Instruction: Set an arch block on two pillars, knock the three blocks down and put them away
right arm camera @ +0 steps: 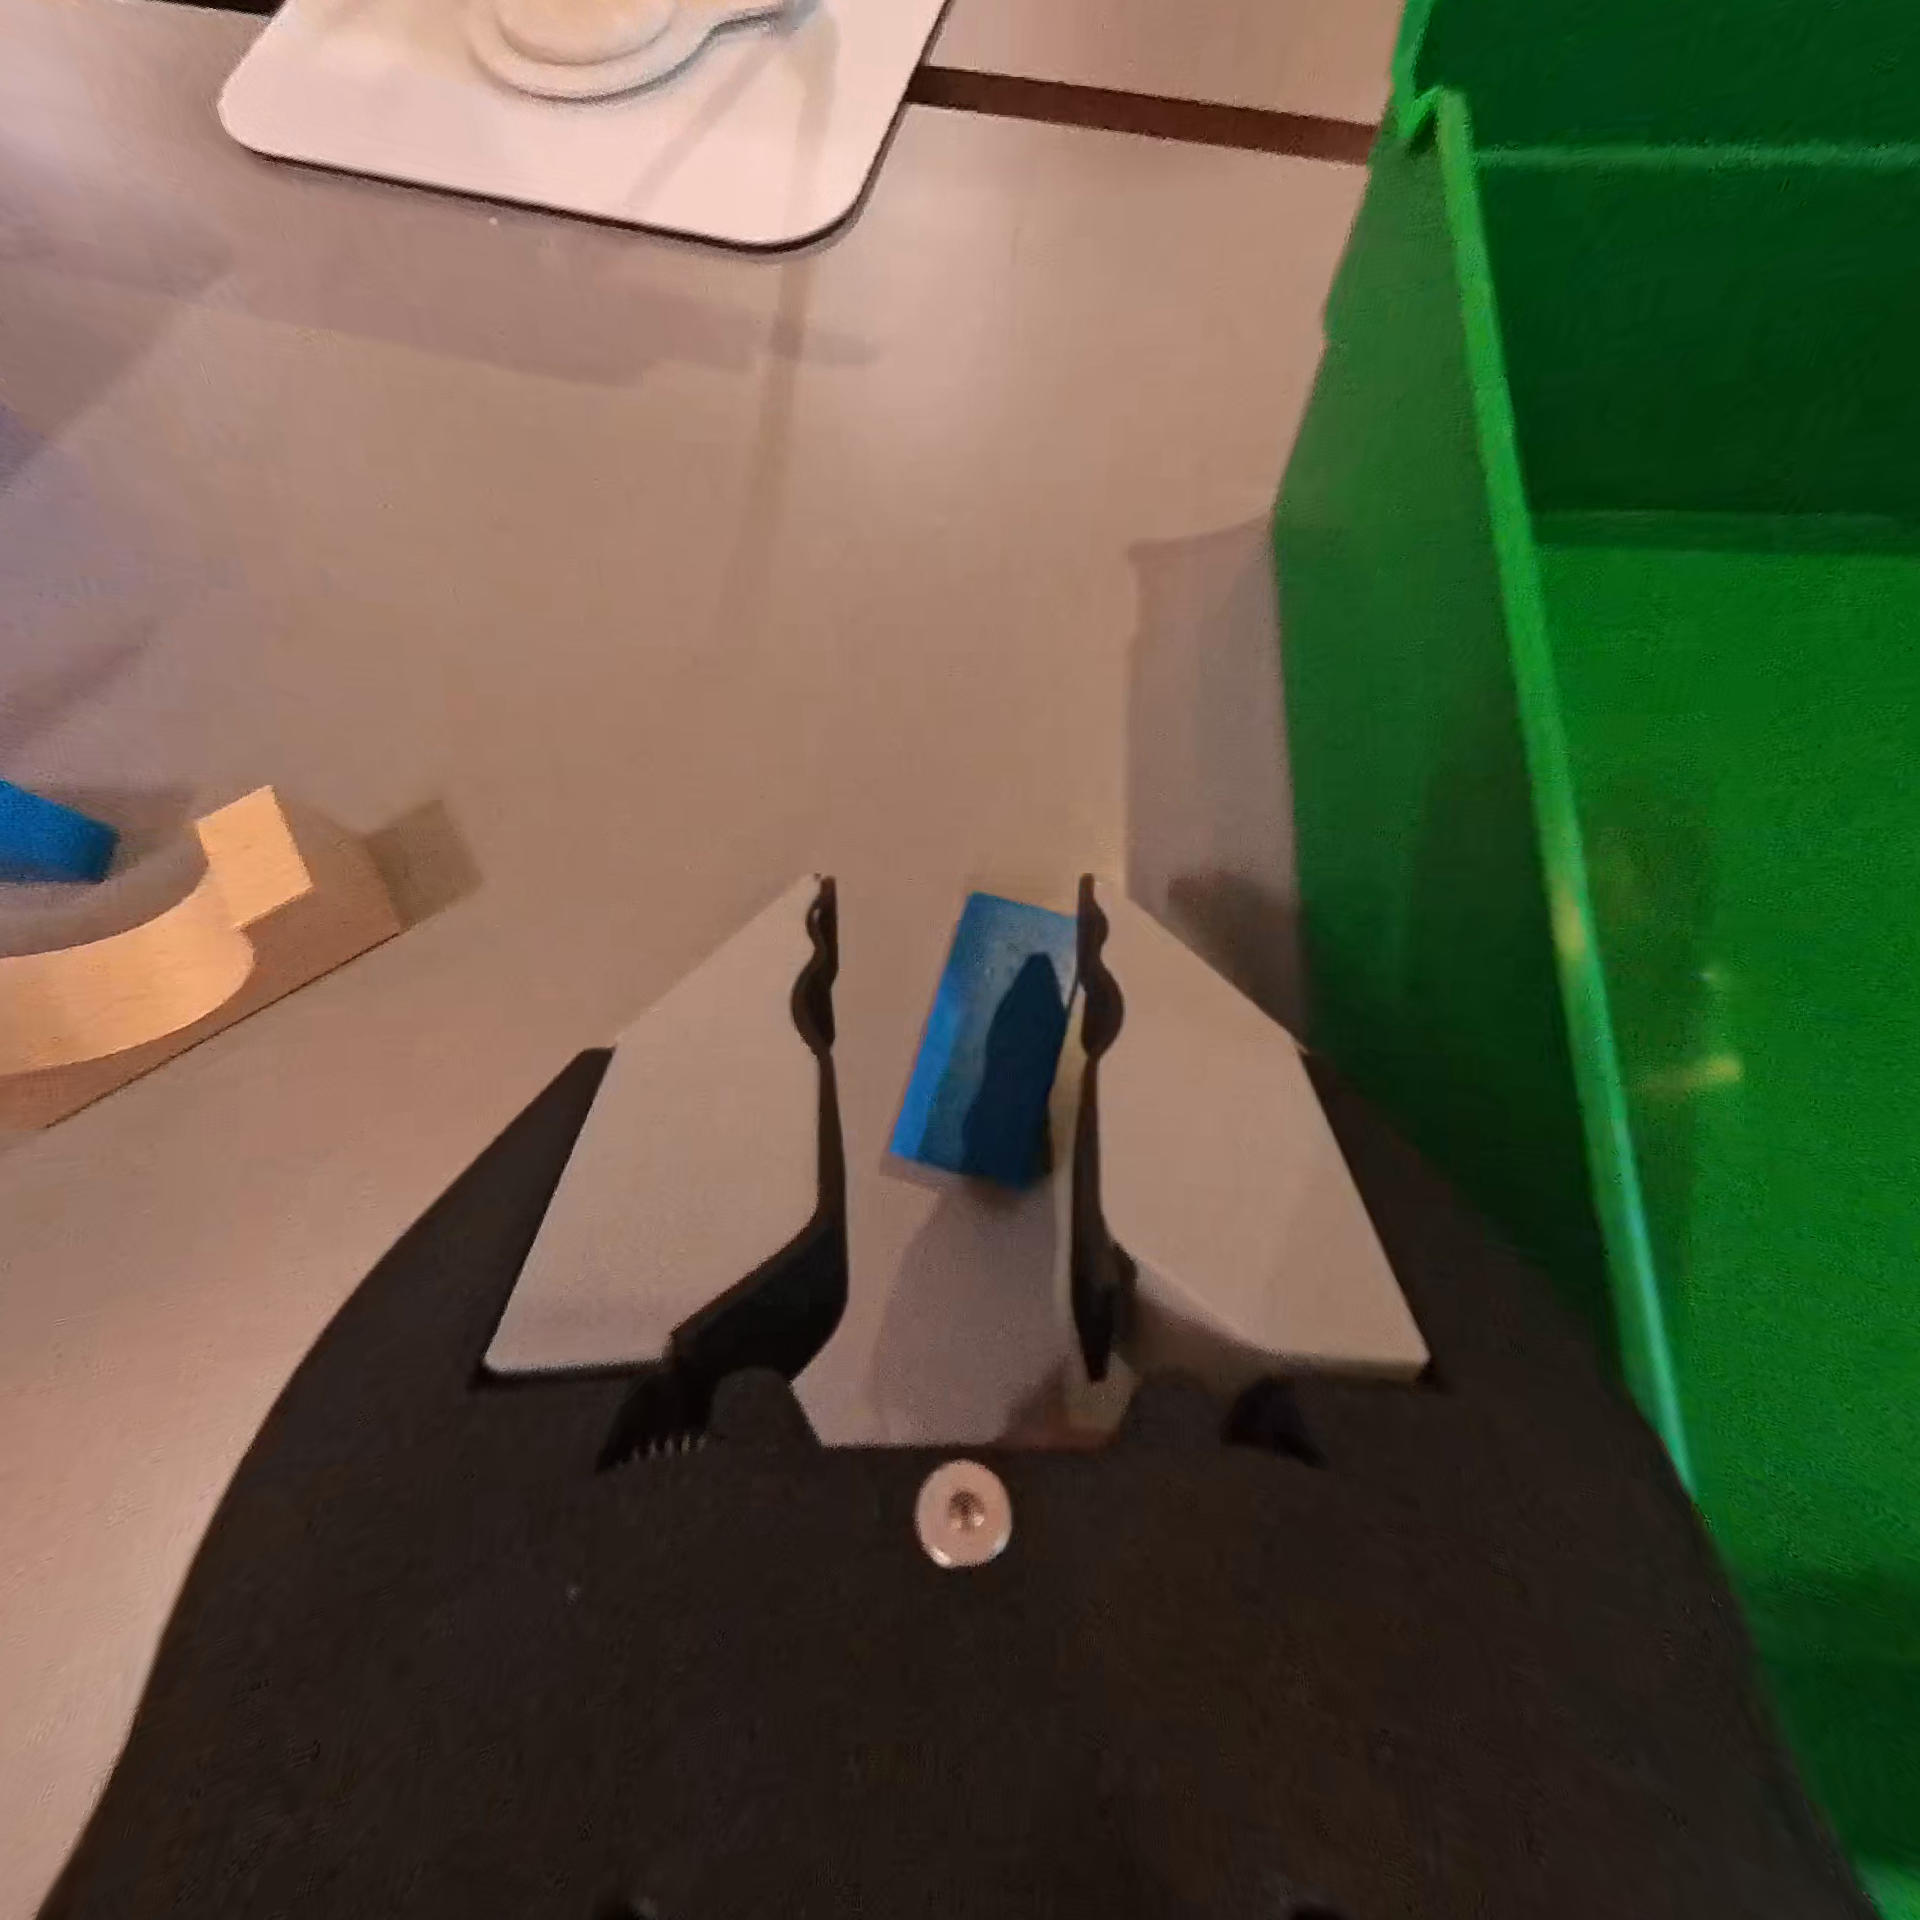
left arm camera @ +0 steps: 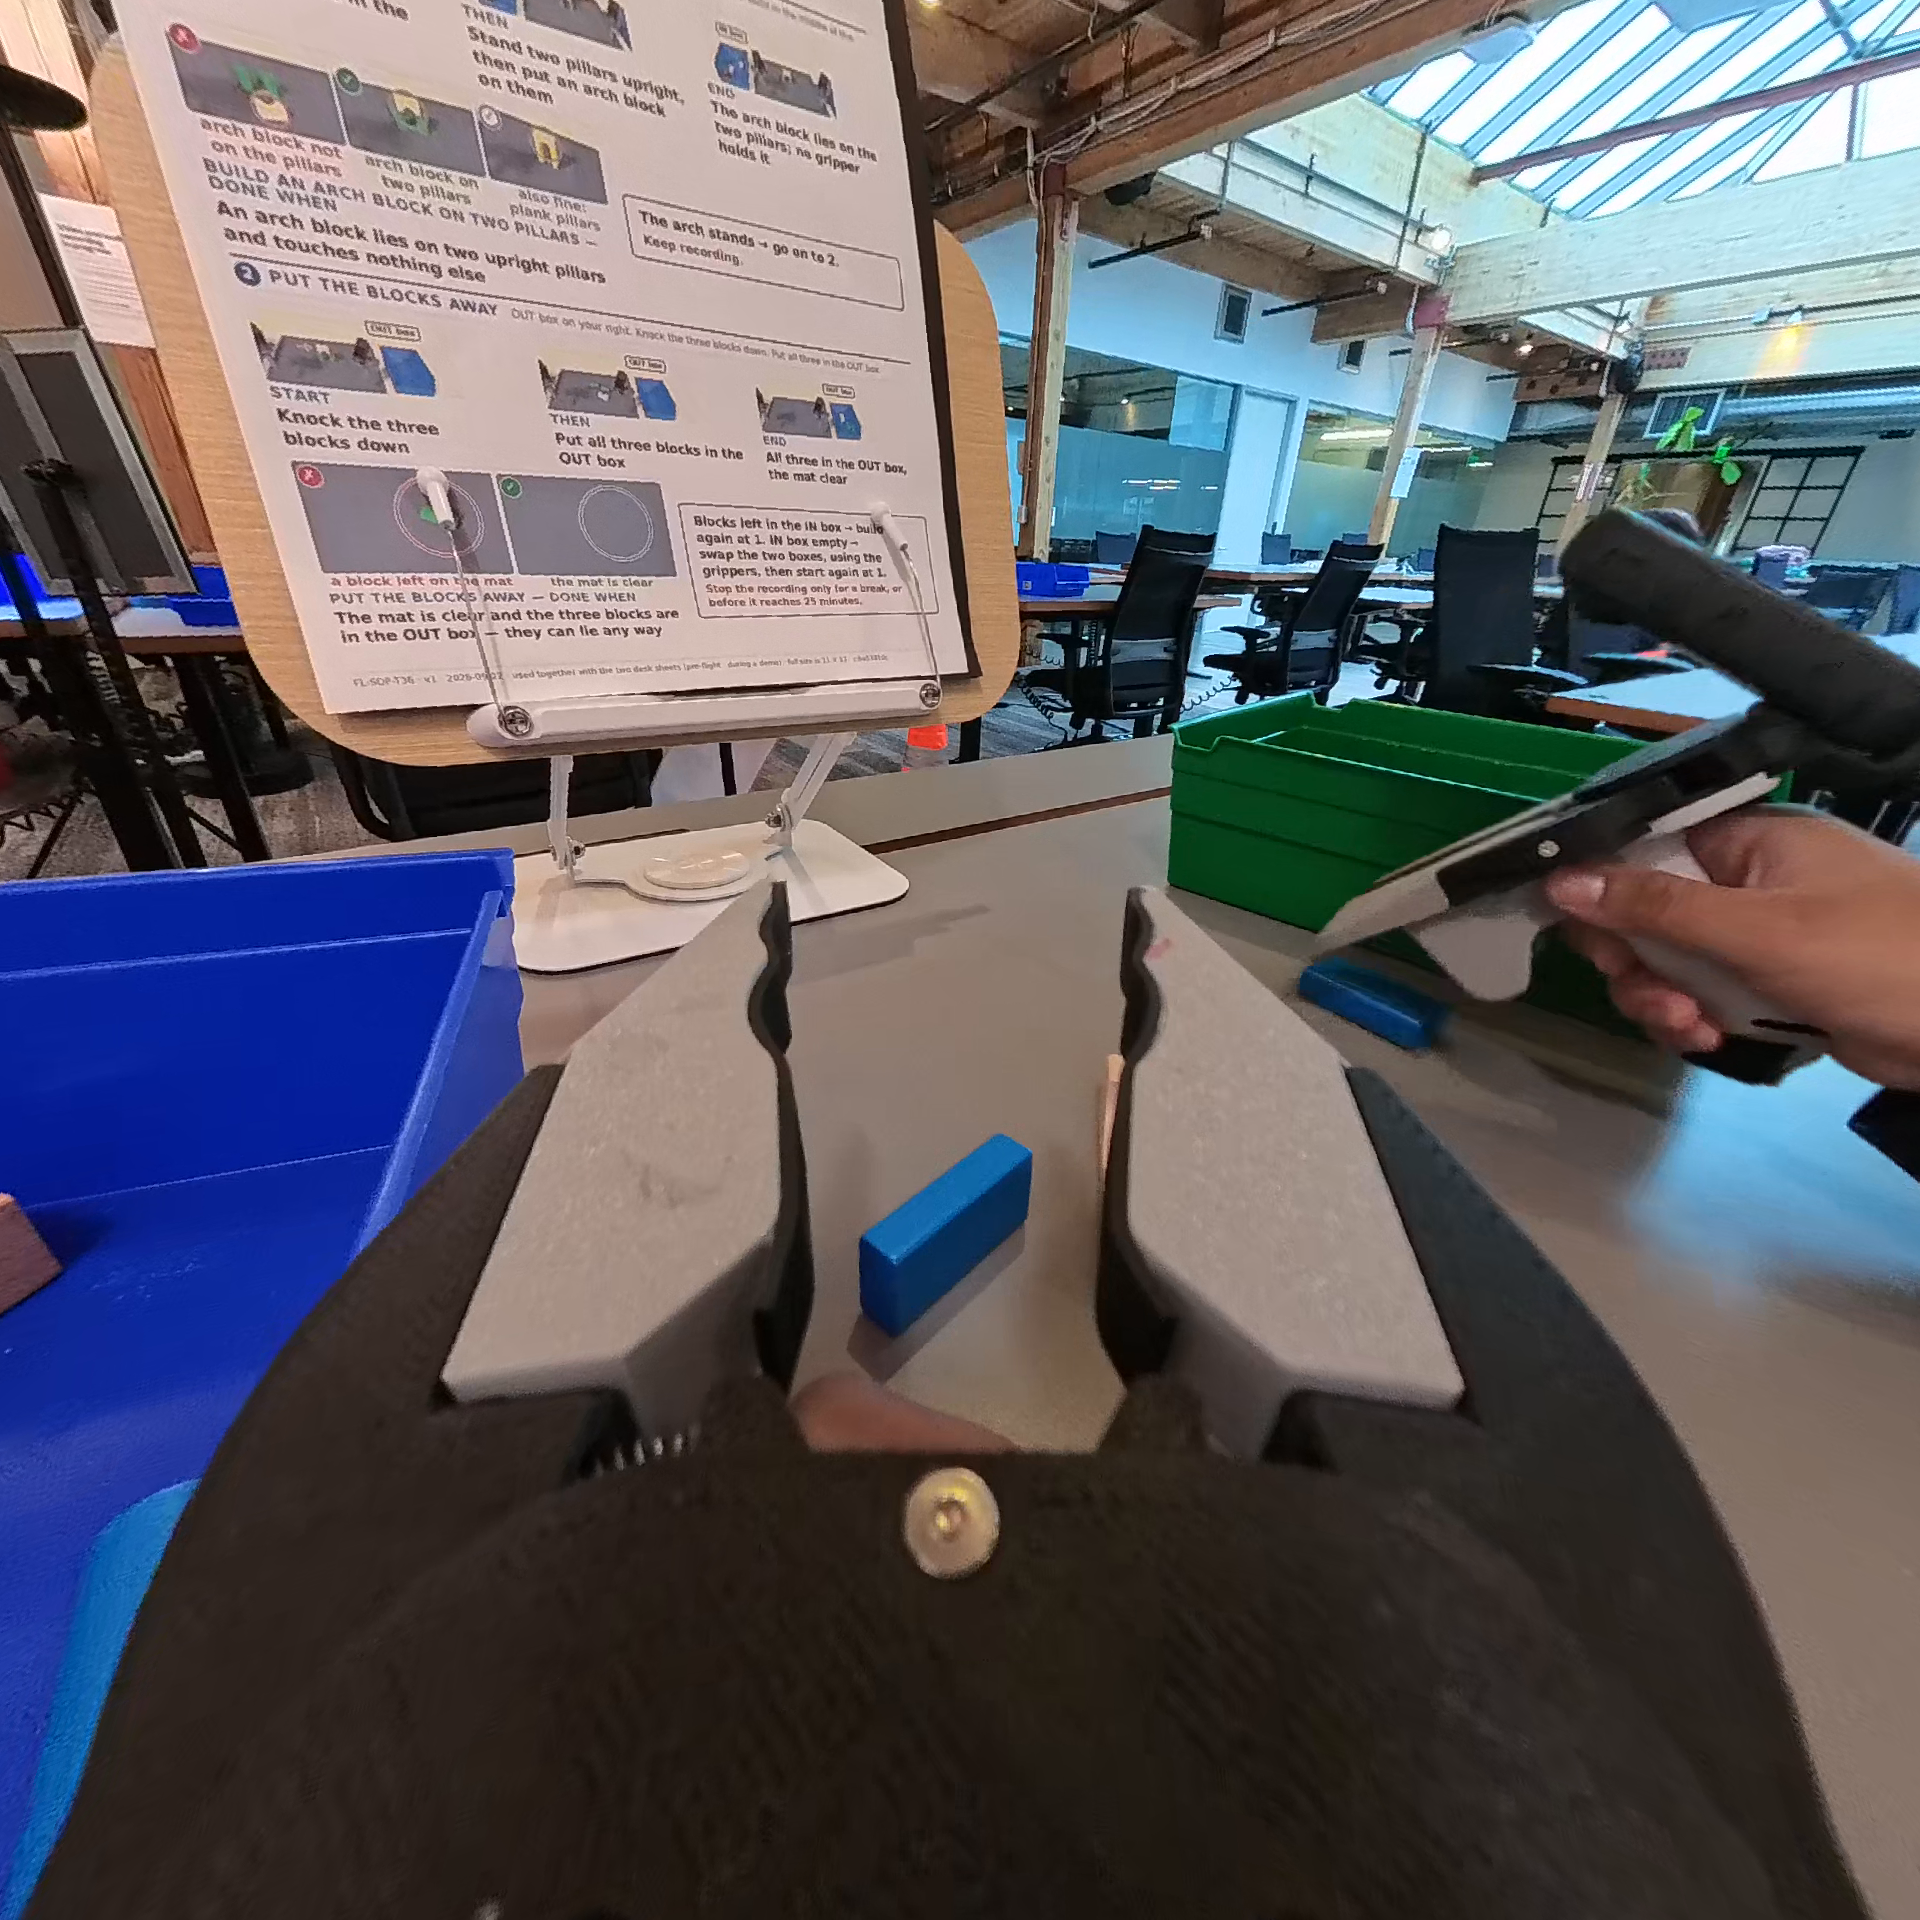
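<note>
Grey, wide-spread fingers of the left gripper (left arm camera: 951, 935) are filling the left wrist view, hovering over the grey table (left arm camera: 977, 997) with nothing pressed between them. Below the gap, nearer the gripper's base than its tips, a blue pillar block (left arm camera: 940, 1231) is lying flat on the table, clear of both pads. A sliver of pale wood, the arch block (left arm camera: 1110, 1117), is peeking out just beside the inner edge of the right-side finger. To the left of this gripper a blue bin (left arm camera: 260, 1039) is standing, with a brown block corner (left arm camera: 21, 1257) showing inside it. Ahead, a white stand (left arm camera: 707, 883) is holding up an instruction sheet (left arm camera: 561, 343). Ahead and to the right, a green bin (left arm camera: 1382, 821) is sitting, and a hand (left arm camera: 1756, 935) is holding the right gripper (left arm camera: 1340, 935) low in front of it, its tip over a second blue block (left arm camera: 1371, 1003) on the table. In the right wrist view, the right gripper (right arm camera: 951, 883) is showing its fingers parted, with that second blue block (right arm camera: 977, 1039) lying on the table between them, close to the right-side pad (right arm camera: 1086, 997) and well clear of the left-side one; it is not pinched. The green bin (right arm camera: 1610, 831) is rising just to the right of this gripper. Off to its left the wooden arch block (right arm camera: 177, 956) is lying on its side, with the other blue block (right arm camera: 47, 831) just beyond it at the frame edge.
</note>
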Demonstrator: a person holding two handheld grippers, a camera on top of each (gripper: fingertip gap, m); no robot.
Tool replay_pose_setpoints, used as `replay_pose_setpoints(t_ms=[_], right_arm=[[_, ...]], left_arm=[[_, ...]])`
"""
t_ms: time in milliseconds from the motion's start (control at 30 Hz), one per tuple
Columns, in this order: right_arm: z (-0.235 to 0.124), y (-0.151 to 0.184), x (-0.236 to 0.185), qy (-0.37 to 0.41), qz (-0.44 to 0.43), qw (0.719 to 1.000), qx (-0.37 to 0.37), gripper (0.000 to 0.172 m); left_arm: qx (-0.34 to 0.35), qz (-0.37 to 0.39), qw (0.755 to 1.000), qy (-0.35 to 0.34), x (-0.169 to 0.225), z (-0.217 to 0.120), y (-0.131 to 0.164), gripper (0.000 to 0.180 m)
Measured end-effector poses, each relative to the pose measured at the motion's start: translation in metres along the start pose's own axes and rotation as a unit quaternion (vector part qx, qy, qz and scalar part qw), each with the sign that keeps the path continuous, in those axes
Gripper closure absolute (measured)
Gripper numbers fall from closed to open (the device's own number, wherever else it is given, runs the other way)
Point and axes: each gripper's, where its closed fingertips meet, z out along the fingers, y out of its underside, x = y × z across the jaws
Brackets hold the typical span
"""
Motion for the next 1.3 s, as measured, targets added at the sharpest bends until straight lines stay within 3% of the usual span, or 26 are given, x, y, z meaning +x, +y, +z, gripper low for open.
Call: replay_pose_setpoints(t_ms=[100, 233, 267, 300, 400, 600, 733, 867, 1000, 1133, 1300], right_arm=[[0.0, 0.005, 0.013, 0.037, -0.005, 0.999, -0.016, 0.123], [0.016, 0.035, 0.02, 0.062, -0.02, 0.993, -0.097, 0.109], [0.018, 0.033, 0.009, 0.028, -0.014, 0.996, -0.088, 0.123], [0.018, 0.034, -0.001, 0.001, -0.011, 0.996, -0.093, 0.119], [0.016, 0.035, -0.014, -0.012, -0.052, 0.994, -0.093, 0.143], [0.011, 0.036, -0.03, -0.041, -0.113, 0.988, -0.098, 0.143], [-0.001, 0.015, -0.044, -0.057, -0.145, 0.987, -0.042, 0.143], [-0.038, -0.022, -0.053, -0.077, -0.143, 0.985, 0.054, 0.143], [-0.096, -0.066, -0.026, -0.04, -0.128, 0.976, 0.17, 0.143], [-0.143, -0.087, 0.035, 0.015, -0.075, 0.964, 0.255, 0.143], [-0.115, -0.052, 0.12, 0.093, -0.025, 0.979, 0.179, 0.143]], left_arm=[[-0.001, 0.0, 1.0, 0.001, 0.0, 0.0, 0.0, 0.118], [-0.002, 0.004, 1.0, 0.002, 0.002, 0.001, 0.001, 0.118], [-0.001, 0.003, 1.0, 0.002, 0.001, 0.001, 0.001, 0.118], [-0.001, 0.002, 1.0, 0.002, 0.001, 0.001, 0.0, 0.118], [-0.002, 0.002, 1.0, 0.002, 0.001, 0.001, 0.001, 0.118], [-0.003, 0.003, 1.0, 0.0, 0.001, 0.001, 0.002, 0.118], [-0.003, 0.007, 1.0, 0.0, 0.001, 0.001, 0.002, 0.118], [-0.003, 0.006, 1.0, -0.001, 0.0, 0.001, 0.002, 0.118], [-0.006, 0.007, 1.0, 0.0, 0.001, 0.002, 0.003, 0.118], [-0.012, 0.015, 1.0, 0.003, 0.004, 0.003, 0.006, 0.118], [-0.017, 0.02, 1.0, 0.003, 0.004, 0.004, 0.009, 0.118]])
